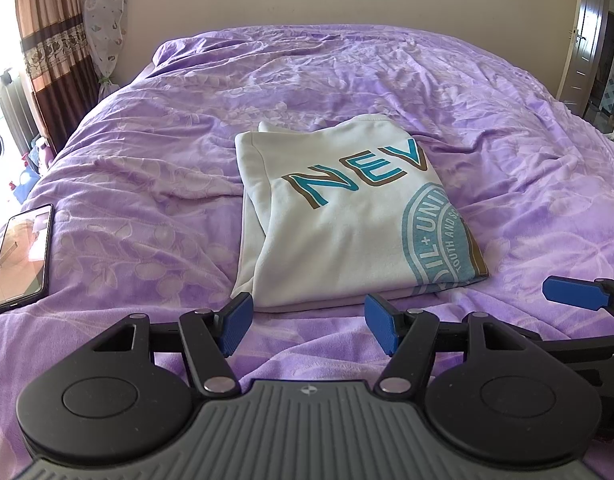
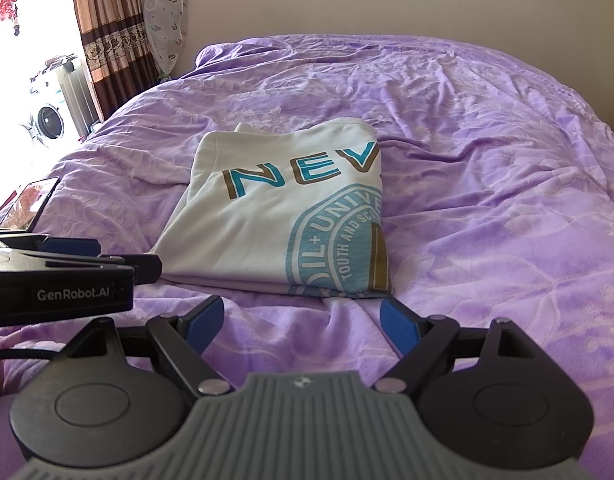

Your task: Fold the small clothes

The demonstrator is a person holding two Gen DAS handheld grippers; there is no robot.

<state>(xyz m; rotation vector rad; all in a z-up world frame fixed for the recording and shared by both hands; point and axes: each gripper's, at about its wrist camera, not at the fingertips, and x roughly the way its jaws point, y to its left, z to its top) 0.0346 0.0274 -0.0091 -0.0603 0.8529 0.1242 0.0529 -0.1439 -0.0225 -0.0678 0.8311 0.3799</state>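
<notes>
A white T-shirt (image 1: 339, 216) with teal and brown "NEV" lettering and a round teal badge lies folded into a neat rectangle on the purple bedspread (image 1: 147, 168). It also shows in the right wrist view (image 2: 283, 216). My left gripper (image 1: 307, 324) is open and empty, just short of the shirt's near edge. My right gripper (image 2: 301, 320) is open and empty, just short of the shirt's near right corner. The right gripper's blue fingertip (image 1: 575, 290) shows at the right edge of the left wrist view. The left gripper's body (image 2: 59, 272) shows at the left of the right wrist view.
A smartphone (image 1: 21, 256) lies on the bed's left edge, also in the right wrist view (image 2: 27, 204). Curtains (image 1: 51, 40) and a washing machine (image 2: 47, 120) stand beyond the left side. A door (image 1: 587, 40) is at the far right.
</notes>
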